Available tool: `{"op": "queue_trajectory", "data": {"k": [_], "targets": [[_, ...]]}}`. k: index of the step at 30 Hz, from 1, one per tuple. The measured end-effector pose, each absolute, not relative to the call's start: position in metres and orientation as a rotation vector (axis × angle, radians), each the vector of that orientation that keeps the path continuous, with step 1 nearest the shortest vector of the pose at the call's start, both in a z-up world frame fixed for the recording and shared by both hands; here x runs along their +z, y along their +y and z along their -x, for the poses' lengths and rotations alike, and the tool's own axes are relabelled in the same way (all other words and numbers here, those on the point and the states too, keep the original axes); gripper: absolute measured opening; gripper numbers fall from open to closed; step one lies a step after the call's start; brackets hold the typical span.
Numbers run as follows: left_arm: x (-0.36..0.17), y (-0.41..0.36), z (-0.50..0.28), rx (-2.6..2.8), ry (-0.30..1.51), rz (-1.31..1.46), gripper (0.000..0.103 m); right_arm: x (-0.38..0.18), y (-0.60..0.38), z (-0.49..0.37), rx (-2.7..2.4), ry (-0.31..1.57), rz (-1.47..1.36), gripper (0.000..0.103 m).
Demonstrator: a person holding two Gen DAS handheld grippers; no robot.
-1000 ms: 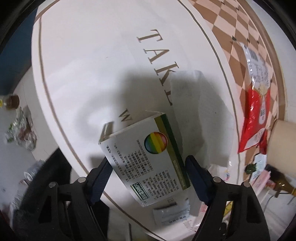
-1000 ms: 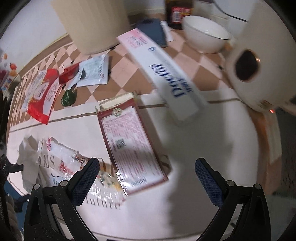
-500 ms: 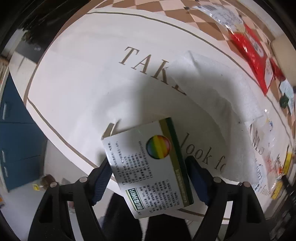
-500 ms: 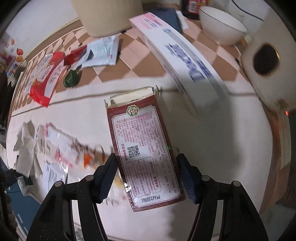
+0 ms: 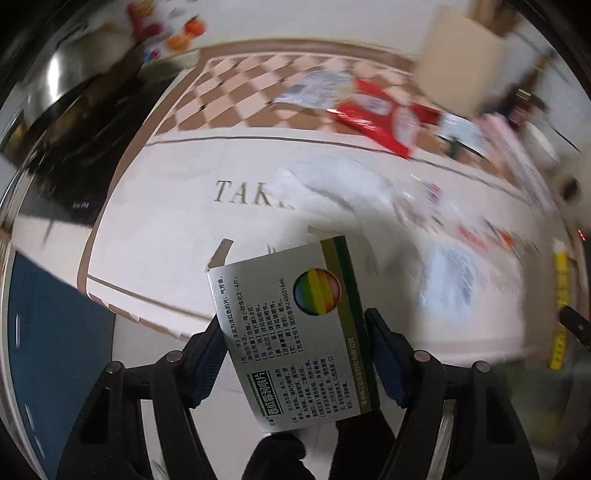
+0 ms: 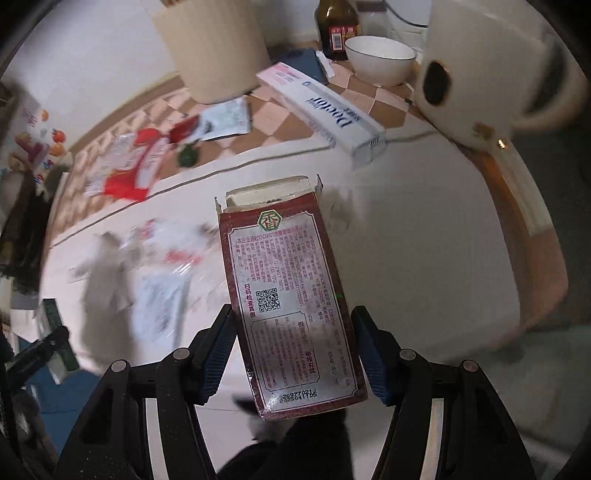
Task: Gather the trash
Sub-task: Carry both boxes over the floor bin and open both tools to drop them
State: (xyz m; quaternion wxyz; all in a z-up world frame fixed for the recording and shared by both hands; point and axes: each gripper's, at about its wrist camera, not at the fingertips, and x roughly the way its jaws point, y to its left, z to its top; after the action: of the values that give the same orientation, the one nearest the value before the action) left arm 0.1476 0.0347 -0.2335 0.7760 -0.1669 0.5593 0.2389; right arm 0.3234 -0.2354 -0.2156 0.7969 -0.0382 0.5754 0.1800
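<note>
Tablecloth (image 5: pixel 177 221), cream with a checked band at the far side, is lying under everything, its printed letters partly covered by a white tissue (image 5: pixel 332 184). Behind, a white kettle (image 6: pixel 491 74) is standing at the right edge, and a beige bin (image 6: pixel 218 48) is standing by the wall with a white bowl (image 6: pixel 380 59) and a dark bottle (image 6: pixel 336 26) near it. A long white box (image 6: pixel 332 110) is lying aslant on the checks, and a red packet (image 5: pixel 384 118) is lying well apart from it. The right gripper (image 6: pixel 293 354) is clenching a dark red box (image 6: pixel 291 306) by its long sides, lifted off the table, open flaps pointing away. The left gripper (image 5: pixel 295 354) is grasping a silver box (image 5: pixel 291 328) with a rainbow circle, tilted, also held above the cloth.
</note>
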Motion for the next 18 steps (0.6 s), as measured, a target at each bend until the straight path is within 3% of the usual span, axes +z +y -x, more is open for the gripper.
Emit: {"op": "queue_trajectory", "data": {"k": [4,8,14,18], "targets": [[-0.252,0.008,-0.113,0.362,1.243,0.37,0.069,-0.212,-0.236,-0.245,0.376,1.249,-0.022,0.065],[-0.313,-0.013,-0.083,0.253,1.383,0.402,0.069,-0.256,-0.248,-0.171,0.331,1.323,-0.077,0.065],[-0.474,-0.014,-0.053,0.211,1.589,0.579,0.069,-0.401,-0.256,-0.099,0.259,1.529,-0.057,0.065],[-0.588,-0.008,-0.049,0.231,1.668,0.703,0.069,-0.531,-0.256,-0.079,0.209,1.661,-0.113,0.065]]}}
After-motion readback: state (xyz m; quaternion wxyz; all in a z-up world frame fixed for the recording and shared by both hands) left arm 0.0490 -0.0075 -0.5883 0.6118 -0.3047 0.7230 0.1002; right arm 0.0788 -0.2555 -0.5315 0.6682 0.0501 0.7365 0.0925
